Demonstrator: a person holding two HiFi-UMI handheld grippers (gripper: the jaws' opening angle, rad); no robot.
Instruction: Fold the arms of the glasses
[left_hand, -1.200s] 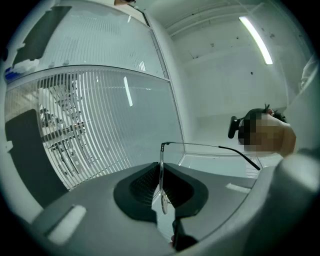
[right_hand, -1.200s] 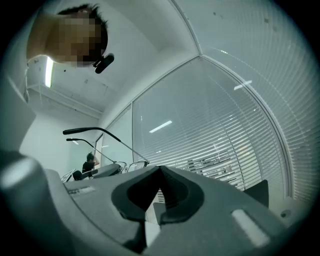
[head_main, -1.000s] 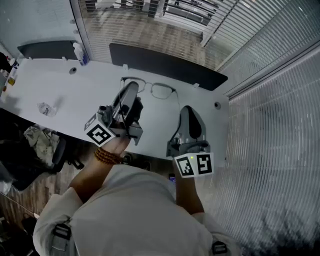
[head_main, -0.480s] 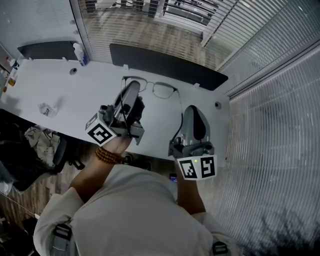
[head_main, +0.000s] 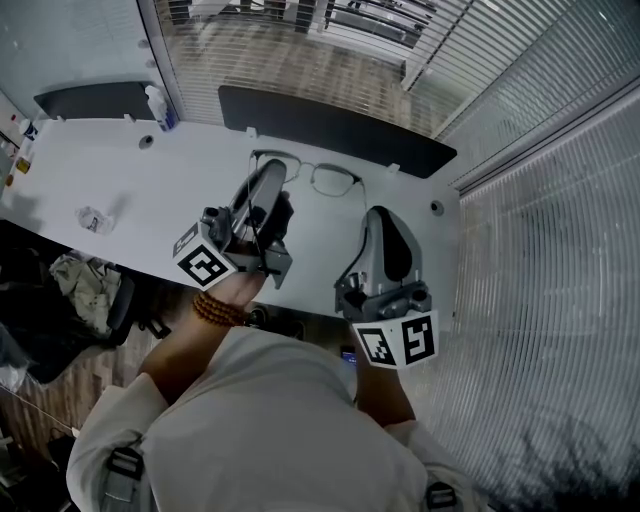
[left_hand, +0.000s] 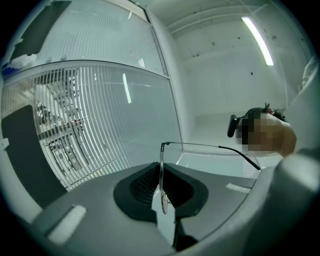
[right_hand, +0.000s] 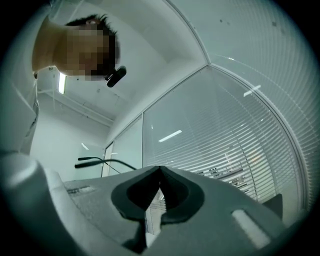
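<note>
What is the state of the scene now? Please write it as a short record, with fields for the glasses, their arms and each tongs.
glasses: at the far side of the white table, front rim gripped
arms: spread out, not yet folded
left tongs: shut on the front rim of the glasses
right tongs: shut, nothing between them, near the arm tips
resting or lifted: cannot tell
</note>
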